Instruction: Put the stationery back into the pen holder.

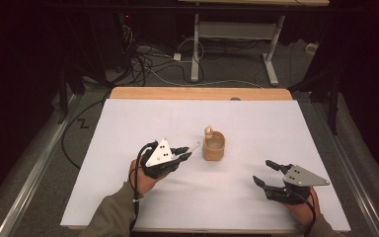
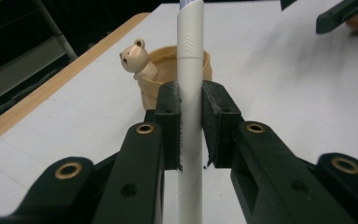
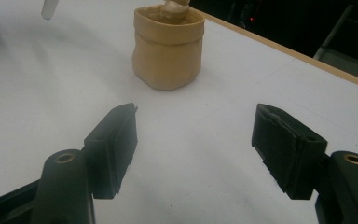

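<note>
A smooth white cylindrical pen (image 2: 189, 93) is clamped between the 2 black padded jaws of the left tool (image 2: 190, 123), just short of a tan, soft-walled round cup (image 1: 213, 146) with a bear figure (image 2: 137, 58) on its rim, standing on the white table (image 1: 256, 123). The right tool (image 3: 205, 144) is held wide apart and empty, near the cup.

On the white rectangular table top (image 1: 128, 197) in front of me, the tan sack-shaped cup (image 1: 213, 146) stands near the middle, with the small cream bear figure (image 1: 208, 131) perched on its far-left rim. My left gripper (image 1: 186, 152) sits just left of the cup, and the slim white plastic pen (image 2: 189, 93) lies between its jaws, its tip reaching toward the cup. My right gripper (image 1: 266, 173) is nearer me and to the right, well apart from the cup.
</note>
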A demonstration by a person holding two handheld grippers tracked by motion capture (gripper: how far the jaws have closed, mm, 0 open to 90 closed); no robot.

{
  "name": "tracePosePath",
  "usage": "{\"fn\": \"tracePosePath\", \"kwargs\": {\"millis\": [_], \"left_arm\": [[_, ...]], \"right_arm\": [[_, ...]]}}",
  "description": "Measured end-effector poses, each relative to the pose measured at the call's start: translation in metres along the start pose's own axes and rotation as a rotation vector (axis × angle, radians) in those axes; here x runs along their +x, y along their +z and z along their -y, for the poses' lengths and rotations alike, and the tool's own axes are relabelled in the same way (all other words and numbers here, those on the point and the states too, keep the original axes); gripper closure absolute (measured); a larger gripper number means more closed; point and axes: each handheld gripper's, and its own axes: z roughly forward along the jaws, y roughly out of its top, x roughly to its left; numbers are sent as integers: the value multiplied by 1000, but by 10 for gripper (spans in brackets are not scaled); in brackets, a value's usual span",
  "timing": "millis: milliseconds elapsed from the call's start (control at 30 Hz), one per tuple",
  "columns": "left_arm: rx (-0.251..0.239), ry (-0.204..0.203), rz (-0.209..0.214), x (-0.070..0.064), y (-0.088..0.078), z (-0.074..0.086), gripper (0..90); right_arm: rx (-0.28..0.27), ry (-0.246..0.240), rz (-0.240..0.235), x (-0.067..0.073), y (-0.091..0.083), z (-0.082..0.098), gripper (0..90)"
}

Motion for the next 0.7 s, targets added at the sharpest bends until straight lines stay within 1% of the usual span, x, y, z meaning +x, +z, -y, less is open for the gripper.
{"fn": "tracePosePath", "kwargs": {"millis": [100, 167, 233, 367, 467, 533, 567, 700], "left_arm": [[-39, -31, 4, 1, 0, 2, 755], [-58, -49, 8, 2, 1, 3, 755], [-74, -60, 3, 2, 2, 4, 755], [-116, -84, 11, 2, 3, 4, 755], [-140, -98, 12, 2, 5, 2, 754], [-150, -101, 7, 2, 6, 1, 755], [-163, -109, 10, 2, 6, 0, 755], [-194, -116, 18, 2, 7, -4, 755]], "right_arm": [[-3, 7, 1, 0, 0, 0, 313], [-4, 2, 1, 0, 0, 0, 313], [-2, -1, 3, 0, 0, 0, 312], [-1, 2, 5, 1, 0, 0, 310], [2, 2, 8, 1, 1, 0, 309], [2, 0, 10, 1, 1, 0, 308], [2, 0, 10, 1, 1, 0, 307], [1, -2, 12, 0, 1, 0, 306]]}}
